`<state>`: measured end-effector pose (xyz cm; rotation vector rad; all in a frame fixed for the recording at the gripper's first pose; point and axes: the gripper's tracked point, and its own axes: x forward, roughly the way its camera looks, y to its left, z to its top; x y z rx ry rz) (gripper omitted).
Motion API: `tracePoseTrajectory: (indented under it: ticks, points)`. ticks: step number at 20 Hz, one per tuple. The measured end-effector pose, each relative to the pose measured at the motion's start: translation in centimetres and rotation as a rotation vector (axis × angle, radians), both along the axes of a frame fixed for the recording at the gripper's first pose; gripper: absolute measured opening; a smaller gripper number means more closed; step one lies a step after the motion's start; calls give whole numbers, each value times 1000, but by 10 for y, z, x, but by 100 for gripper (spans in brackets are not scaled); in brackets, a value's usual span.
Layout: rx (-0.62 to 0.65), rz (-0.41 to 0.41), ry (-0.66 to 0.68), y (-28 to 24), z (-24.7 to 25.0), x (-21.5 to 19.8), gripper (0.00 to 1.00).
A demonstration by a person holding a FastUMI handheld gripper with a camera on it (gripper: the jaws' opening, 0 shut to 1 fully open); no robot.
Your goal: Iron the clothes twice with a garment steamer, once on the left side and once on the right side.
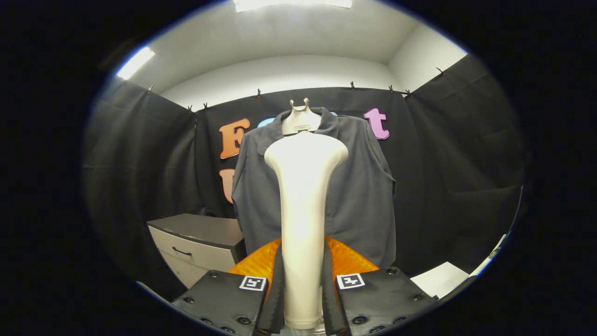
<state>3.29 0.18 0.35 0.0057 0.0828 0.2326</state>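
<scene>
A: Nearest the lens, what is the tool (pixel 302 298) doing?

B: Both fingers are clamped on the handle of the cream garment steamer (pixel 303 205), which stands upright between them, its broad head raised toward the shirt's collar.

A: And the clothes?

B: A dark grey polo shirt (pixel 359 186) hangs on a pale hanger (pixel 301 119) against the booth's black cloth wall, straight beyond the steamer and filling most of the space behind it. A grey drawer cabinet (pixel 200 240) sits lower, off the shirt's side.

A: Which step is this?

B: I judge the steamer is held ready, centred high on the chest; I cannot tell whether it touches the fabric. Next, it should shift to one side panel and stroke down, head flat and close.
</scene>
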Motion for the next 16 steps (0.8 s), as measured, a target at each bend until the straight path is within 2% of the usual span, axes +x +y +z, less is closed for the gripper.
tracePoseTrajectory:
  ticks: [8, 16]
  points:
    - [27, 34, -36, 10, 8, -10, 41]
    - [47, 30, -48, 9, 11, -8, 41]
